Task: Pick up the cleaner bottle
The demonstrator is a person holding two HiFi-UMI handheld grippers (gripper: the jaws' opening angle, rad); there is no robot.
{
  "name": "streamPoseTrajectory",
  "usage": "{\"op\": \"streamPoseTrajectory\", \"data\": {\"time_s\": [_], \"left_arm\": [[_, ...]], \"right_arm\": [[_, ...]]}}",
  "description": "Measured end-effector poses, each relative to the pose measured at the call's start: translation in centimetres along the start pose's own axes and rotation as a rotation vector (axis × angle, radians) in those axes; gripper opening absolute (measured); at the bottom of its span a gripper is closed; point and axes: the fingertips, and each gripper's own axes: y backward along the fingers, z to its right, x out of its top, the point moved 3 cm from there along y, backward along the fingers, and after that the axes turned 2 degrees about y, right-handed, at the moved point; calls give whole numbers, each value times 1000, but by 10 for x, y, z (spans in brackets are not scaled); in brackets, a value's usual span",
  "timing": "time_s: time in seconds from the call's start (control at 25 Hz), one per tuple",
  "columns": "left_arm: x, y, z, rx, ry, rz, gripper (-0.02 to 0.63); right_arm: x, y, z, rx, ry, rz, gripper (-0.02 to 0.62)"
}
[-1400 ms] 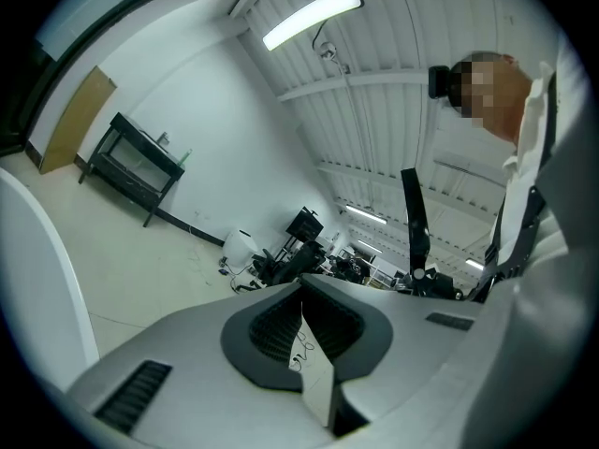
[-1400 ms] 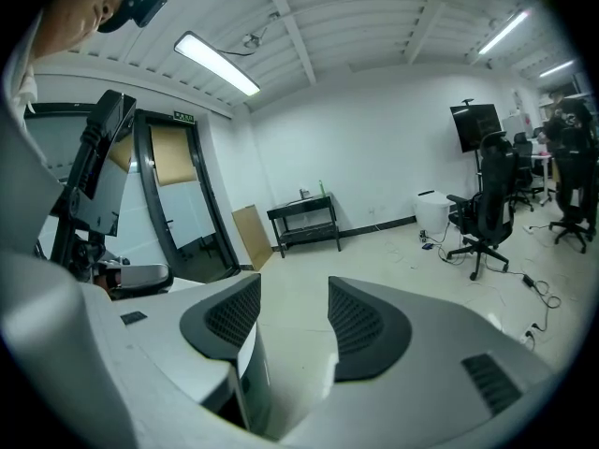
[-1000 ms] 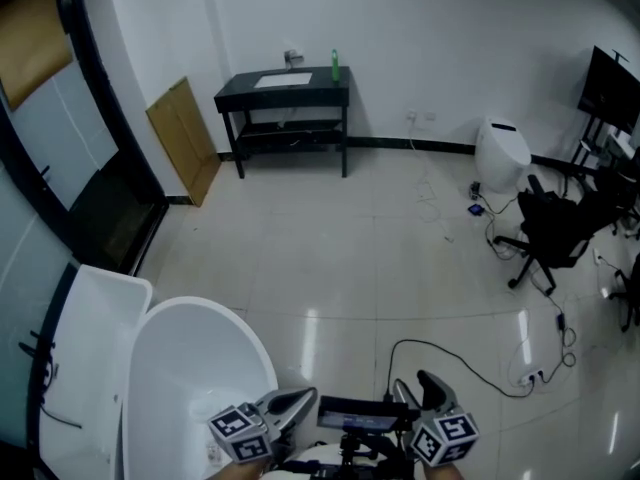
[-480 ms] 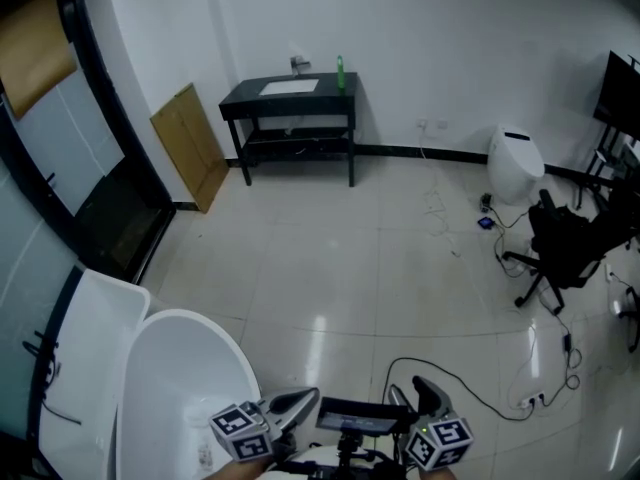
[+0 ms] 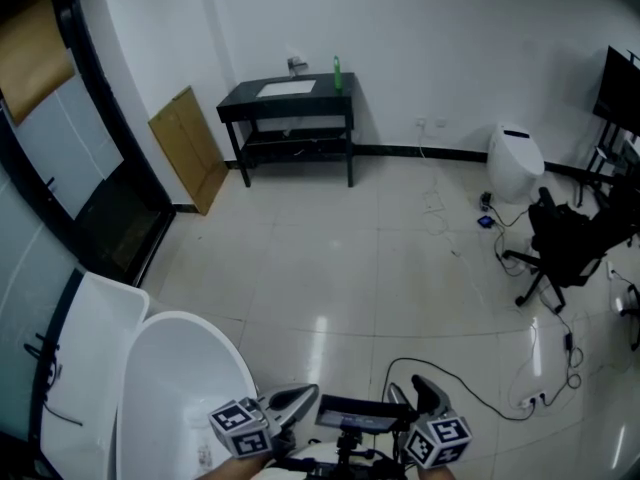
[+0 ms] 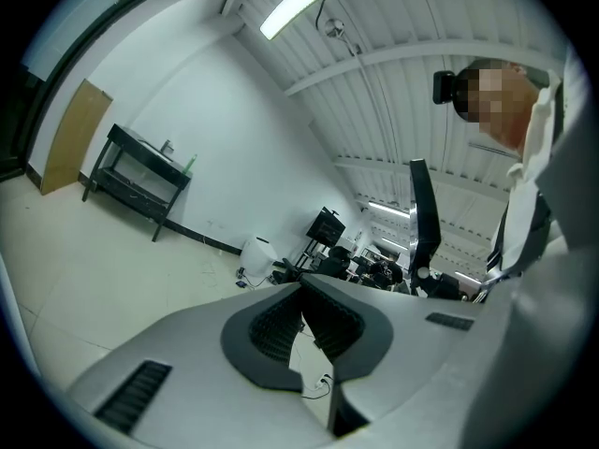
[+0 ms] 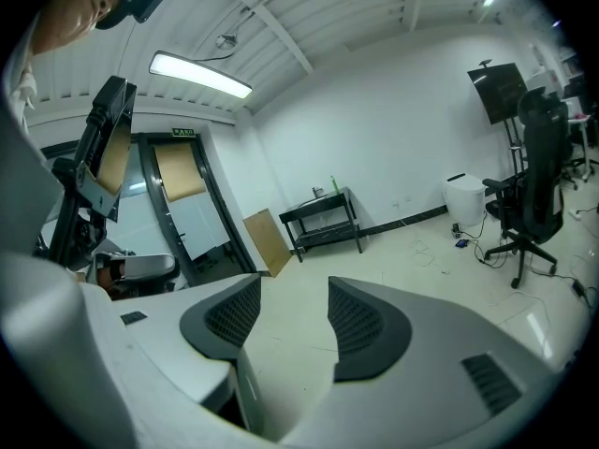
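The green cleaner bottle [image 5: 337,71] stands upright at the back right corner of a black bench [image 5: 245,99] against the far white wall, well apart from both tools. On the same bench top lie a pale rectangular inset [image 5: 285,88] and, behind it, a small metal tap [image 5: 295,64]; a lower shelf runs under the top. In the right tool's view the bottle [image 7: 331,184] shows as a small green sliver on the bench [image 7: 323,215] across the room, and in the left tool's view it is too small to make out clearly

A wooden board [image 5: 186,144] leans on the wall just left of the bench. To the right, a white rounded bin [image 5: 515,161] sits by the wall, with a black office chair [image 5: 565,238] nearer and a dark screen [image 5: 620,86] at the edge. A black cable [image 5: 450,363] loops over the glossy tiled floor to a power strip [image 5: 530,376]. A white tub [image 5: 180,388] fills the near left corner

The left tool [image 5: 303,397] [image 6: 301,283] is held low at the bottom edge, its jaws pressed together with nothing between them. The right tool [image 5: 426,384] [image 7: 294,293] is beside it, its jaws apart and only floor showing in the gap
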Motion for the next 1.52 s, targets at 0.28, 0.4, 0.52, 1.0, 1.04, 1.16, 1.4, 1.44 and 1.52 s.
{"op": "streamPoseTrajectory", "data": {"time_s": [0.28,0.4,0.52,1.0,1.04,1.16,1.4,1.44,1.52], "left_arm": [[1,1,-2,11,4,5,2],[3,1,-4,7,3,4,2],[5,1,-7,6,1,3,2],[10,-5,-14,32,-2,4,2],[11,-6,-15,33,-1,5,2],[11,-10,-16,35,2,5,2],[10,-15,-19,49,2,9,2],[11,-15,-21,56,-1,12,2],[15,-13,-25,76,-5,20,2]], "right_arm": [[1,-1,-1,4,5,-6,235],[2,-3,-3,4,7,-3,235],[3,-6,-4,6,6,-7,235],[6,-19,1,28,5,-27,235],[5,-21,3,27,5,-29,235],[6,-23,7,26,2,-34,235],[6,-26,18,19,-2,-36,235],[6,-27,19,17,-2,-36,235],[7,-28,20,12,-1,-36,235]]}}
